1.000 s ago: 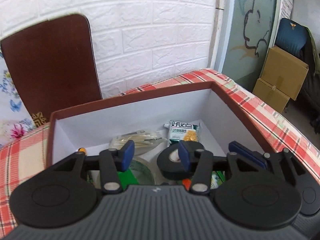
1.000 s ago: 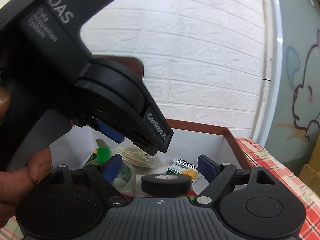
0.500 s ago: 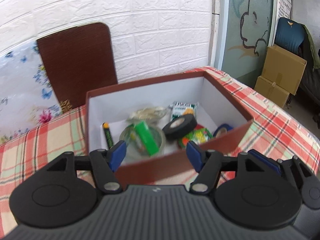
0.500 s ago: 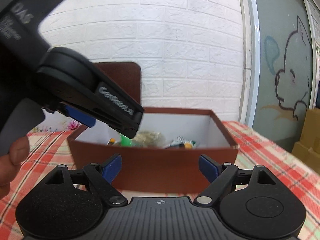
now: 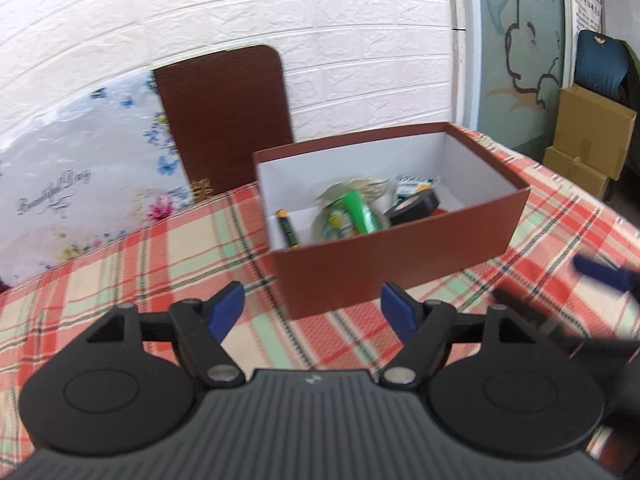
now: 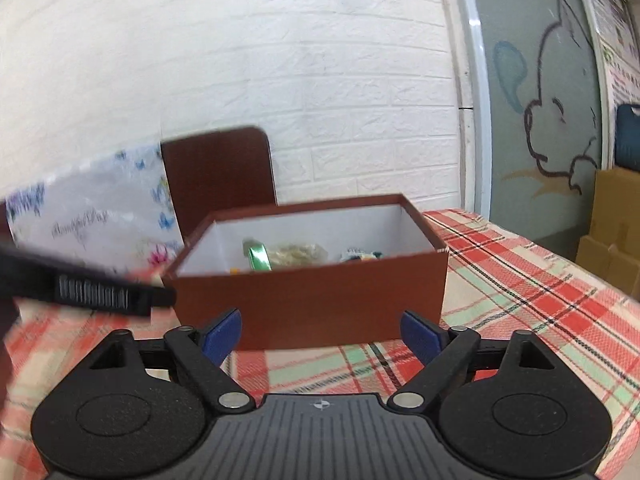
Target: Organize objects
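as of one second ago, left tongs (image 5: 312,306) over box (image 5: 400,276) interior beside black tape roll (image 5: 416,206); now withdrawn, wide, empty, short of near wall. right tongs (image 6: 320,334) likewise wide, holding nothing, backed off to 6 o'clock of box. tape roll lying inside at 3 o'clock of green-labelled roll (image 5: 348,216), marker (image 5: 289,229) at 9 o'clock. checked worktop (image 5: 160,264) bare nearby. judged: deposit complete, organizing apparently near finished.
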Available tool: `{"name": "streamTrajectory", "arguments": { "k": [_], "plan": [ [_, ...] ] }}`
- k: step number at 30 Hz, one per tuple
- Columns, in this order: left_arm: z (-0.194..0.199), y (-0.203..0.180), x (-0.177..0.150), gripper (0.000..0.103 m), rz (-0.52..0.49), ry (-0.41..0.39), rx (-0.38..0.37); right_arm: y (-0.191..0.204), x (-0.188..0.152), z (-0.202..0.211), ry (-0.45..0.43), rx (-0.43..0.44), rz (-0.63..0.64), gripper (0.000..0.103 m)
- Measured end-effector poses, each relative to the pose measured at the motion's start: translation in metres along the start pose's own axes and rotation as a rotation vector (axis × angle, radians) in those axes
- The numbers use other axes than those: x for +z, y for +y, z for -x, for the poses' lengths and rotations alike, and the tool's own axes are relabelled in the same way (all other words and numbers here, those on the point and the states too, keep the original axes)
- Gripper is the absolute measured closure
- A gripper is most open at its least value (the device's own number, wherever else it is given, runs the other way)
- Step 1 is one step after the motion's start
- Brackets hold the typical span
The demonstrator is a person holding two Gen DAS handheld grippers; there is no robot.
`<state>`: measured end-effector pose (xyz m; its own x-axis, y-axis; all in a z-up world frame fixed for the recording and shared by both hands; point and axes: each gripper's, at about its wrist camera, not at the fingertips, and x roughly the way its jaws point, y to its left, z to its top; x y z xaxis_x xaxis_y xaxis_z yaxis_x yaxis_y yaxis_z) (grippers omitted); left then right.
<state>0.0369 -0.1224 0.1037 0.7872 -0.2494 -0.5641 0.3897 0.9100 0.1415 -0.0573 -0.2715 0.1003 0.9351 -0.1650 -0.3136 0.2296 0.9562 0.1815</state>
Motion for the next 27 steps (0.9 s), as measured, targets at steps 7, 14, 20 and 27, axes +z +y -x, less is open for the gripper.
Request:
{"name": "streamTrajectory", "arguments": {
  "k": [7,14,20,27],
  "plan": [
    [0.014,0.018,-0.032,0.003,0.035,0.020,0.100,0.003,0.008,0.015,-0.042,0.020,-0.107,0.008],
    [0.012,0.017,-0.053,0.000,0.012,0.061,0.159,0.015,-0.011,0.017,0.005,0.014,-0.115,0.007],
    [0.012,0.018,-0.061,0.000,0.007,0.062,0.196,0.020,-0.017,0.019,0.013,0.003,-0.109,0.007],
    [0.010,0.020,-0.065,0.000,-0.013,0.087,0.271,0.024,-0.020,0.022,0.004,0.005,-0.079,0.007]
  ]
}}
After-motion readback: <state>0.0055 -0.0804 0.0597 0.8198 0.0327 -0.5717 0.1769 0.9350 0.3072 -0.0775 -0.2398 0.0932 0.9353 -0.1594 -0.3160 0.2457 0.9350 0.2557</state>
